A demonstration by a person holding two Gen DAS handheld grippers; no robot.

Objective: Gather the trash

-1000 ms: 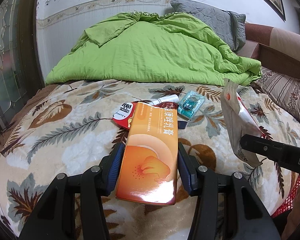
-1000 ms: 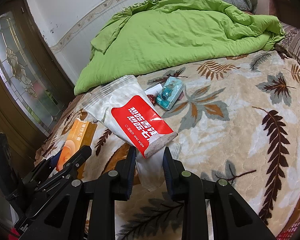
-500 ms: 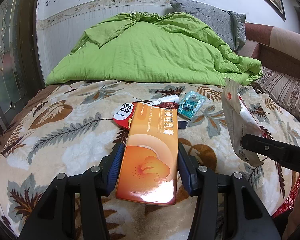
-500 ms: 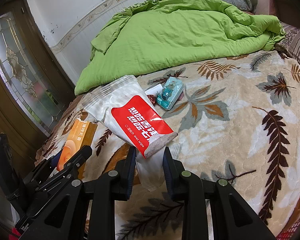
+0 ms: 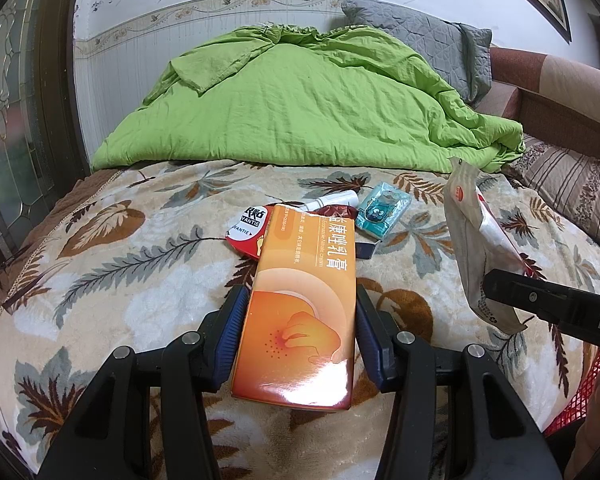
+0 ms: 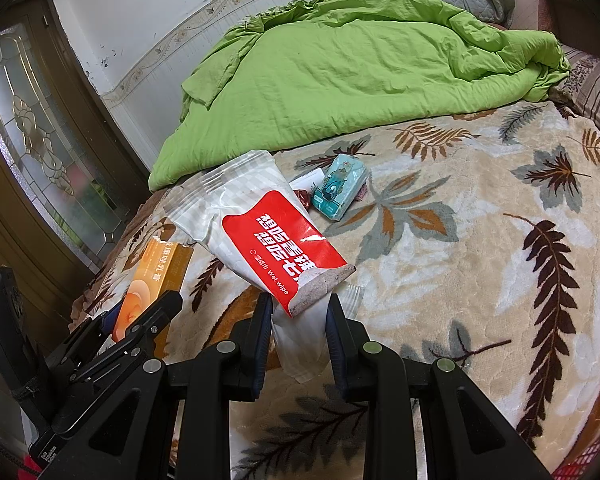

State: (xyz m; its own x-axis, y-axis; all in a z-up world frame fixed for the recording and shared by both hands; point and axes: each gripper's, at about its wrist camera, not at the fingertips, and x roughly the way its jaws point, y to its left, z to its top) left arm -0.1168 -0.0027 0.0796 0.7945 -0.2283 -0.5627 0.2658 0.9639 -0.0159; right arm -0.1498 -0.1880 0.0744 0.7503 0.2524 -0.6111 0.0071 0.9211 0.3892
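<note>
At the bottom centre of the left wrist view, the left gripper (image 5: pixel 298 330) pinches an orange box (image 5: pixel 304 308) between its blue pads, which press on both long sides of it. The box points up the frame, and its far end covers a part of a red round packet (image 5: pixel 246 228). Just above the box lies a white tube (image 5: pixel 332 200), and to the right of the tube lies a small teal packet (image 5: pixel 384 209). All these small things rest on the leaf-pattern blanket (image 5: pixel 112 264).

At the bottom centre of the right wrist view, the right gripper (image 6: pixel 298 332) squeezes the lower end of a wet wipe pack (image 6: pixel 272 236), white with a red label. The pack stands up and leans to the upper left of the frame. In the left wrist view the same pack is at the right side, above the black arm of the right gripper.

Behind the blanket, in the upper half of both views, is a crumpled green quilt (image 5: pixel 300 104), and a grey pillow (image 5: pixel 420 40) lies behind it at the upper right. A red mesh (image 5: pixel 588 392) shows at the lower right edge of the left wrist view; what it belongs to I cannot tell.
</note>
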